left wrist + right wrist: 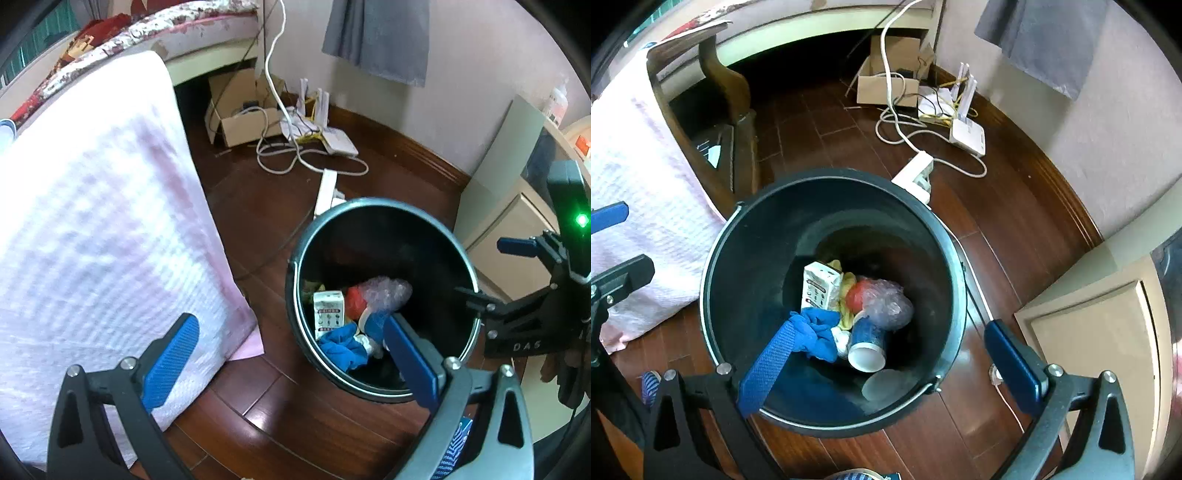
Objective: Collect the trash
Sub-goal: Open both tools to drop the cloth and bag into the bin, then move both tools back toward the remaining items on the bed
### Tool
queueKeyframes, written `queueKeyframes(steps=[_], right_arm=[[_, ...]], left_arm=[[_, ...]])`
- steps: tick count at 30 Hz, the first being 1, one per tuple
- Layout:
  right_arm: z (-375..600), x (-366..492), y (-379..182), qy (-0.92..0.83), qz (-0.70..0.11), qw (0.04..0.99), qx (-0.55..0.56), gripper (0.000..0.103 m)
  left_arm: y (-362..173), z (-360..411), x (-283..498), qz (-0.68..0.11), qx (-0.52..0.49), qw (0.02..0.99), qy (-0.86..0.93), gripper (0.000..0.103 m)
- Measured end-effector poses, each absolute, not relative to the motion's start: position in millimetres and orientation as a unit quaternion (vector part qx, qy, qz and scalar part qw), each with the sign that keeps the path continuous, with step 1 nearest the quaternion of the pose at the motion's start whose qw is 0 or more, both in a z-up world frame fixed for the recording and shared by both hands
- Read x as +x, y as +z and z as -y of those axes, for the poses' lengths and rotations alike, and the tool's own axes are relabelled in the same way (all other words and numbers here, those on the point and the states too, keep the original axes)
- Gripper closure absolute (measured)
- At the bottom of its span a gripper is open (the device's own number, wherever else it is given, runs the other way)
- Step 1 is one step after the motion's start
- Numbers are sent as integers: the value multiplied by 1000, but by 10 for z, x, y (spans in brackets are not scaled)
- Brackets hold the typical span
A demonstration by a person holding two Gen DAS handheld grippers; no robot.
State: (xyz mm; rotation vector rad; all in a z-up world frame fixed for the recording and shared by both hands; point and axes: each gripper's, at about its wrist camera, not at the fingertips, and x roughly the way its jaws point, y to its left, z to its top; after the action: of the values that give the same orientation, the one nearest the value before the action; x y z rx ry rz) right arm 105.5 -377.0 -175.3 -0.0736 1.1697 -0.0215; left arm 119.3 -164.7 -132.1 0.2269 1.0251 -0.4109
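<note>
"DAS" is printed on the right gripper (517, 280), seen from the left wrist. Both grippers gape wide over the bin (738, 280), holding nothing; the left gripper (291, 362) too. Trash lies inside: carton (818, 284), blue cloth (816, 332), paper cup (868, 347). Only the right wrist view shows the router (967, 136) clearly.

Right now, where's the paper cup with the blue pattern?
In the right wrist view the paper cup lies tipped on its side at the bottom of the black bin, beside the blue cloth and below the clear plastic wrap.
</note>
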Motion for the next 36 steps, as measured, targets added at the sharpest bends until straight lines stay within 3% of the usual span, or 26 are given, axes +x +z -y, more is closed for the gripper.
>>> queueKeyframes(steps=[19,36], right_arm=[[3421,1021,-905,2,-464,885,-46,0],[2561,1242,-312,62,-382,920,-66,0]], left_arm=[[-472,1192,1020,-396,85,903,-143,3],[-115,288,1042,-355,28,932,-67,3]])
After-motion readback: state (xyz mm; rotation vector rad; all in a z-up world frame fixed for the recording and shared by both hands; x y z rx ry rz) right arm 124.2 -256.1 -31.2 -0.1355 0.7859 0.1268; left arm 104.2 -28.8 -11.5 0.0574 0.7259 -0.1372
